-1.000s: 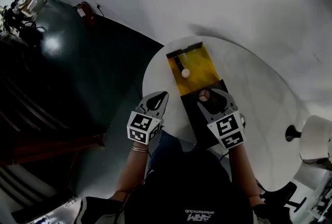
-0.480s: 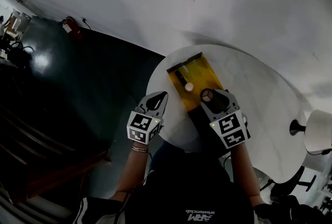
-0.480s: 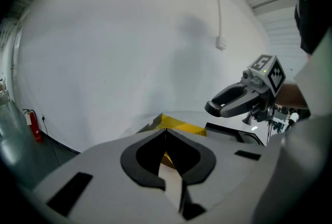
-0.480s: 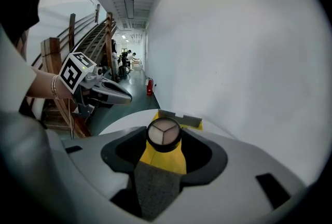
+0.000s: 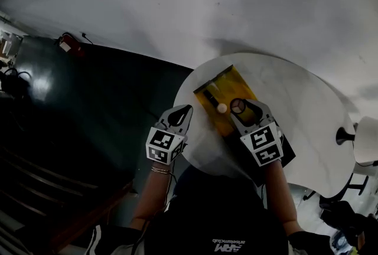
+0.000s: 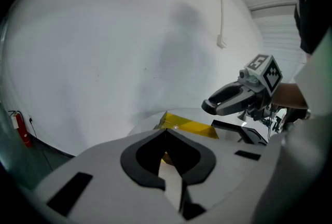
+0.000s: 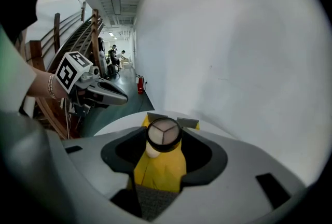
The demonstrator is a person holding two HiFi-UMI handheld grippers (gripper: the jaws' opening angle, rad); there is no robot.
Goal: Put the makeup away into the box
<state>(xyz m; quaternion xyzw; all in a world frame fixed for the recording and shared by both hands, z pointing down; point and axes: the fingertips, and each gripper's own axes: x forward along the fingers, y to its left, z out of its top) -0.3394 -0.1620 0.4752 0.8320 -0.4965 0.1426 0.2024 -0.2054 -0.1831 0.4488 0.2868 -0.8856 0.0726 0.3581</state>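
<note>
An open yellow box [image 5: 223, 87] lies on a round white table [image 5: 307, 124], its black lid [image 5: 286, 152] flat at its near end. A small cream round item [image 5: 221, 107] and a dark stick [image 5: 208, 95] rest inside the box. My right gripper [image 5: 240, 108] is shut on a round black-rimmed makeup compact [image 5: 237, 105] and holds it over the box's near part; in the right gripper view the compact [image 7: 164, 133] hangs above the yellow box [image 7: 161, 166]. Beside the table's left edge hovers my left gripper [image 5: 182, 111], shut and empty; its jaw tips meet in the left gripper view [image 6: 166, 133].
A white chair [image 5: 367, 147] stands at the table's right. Dark floor and a wooden staircase lie to the left, with a red fire extinguisher [image 5: 67, 44] against the white wall. People stand far down the corridor [image 7: 115, 57].
My right gripper has carried the compact forward, from above the black lid to above the yellow box. The left gripper has stayed beside the table's left edge.
</note>
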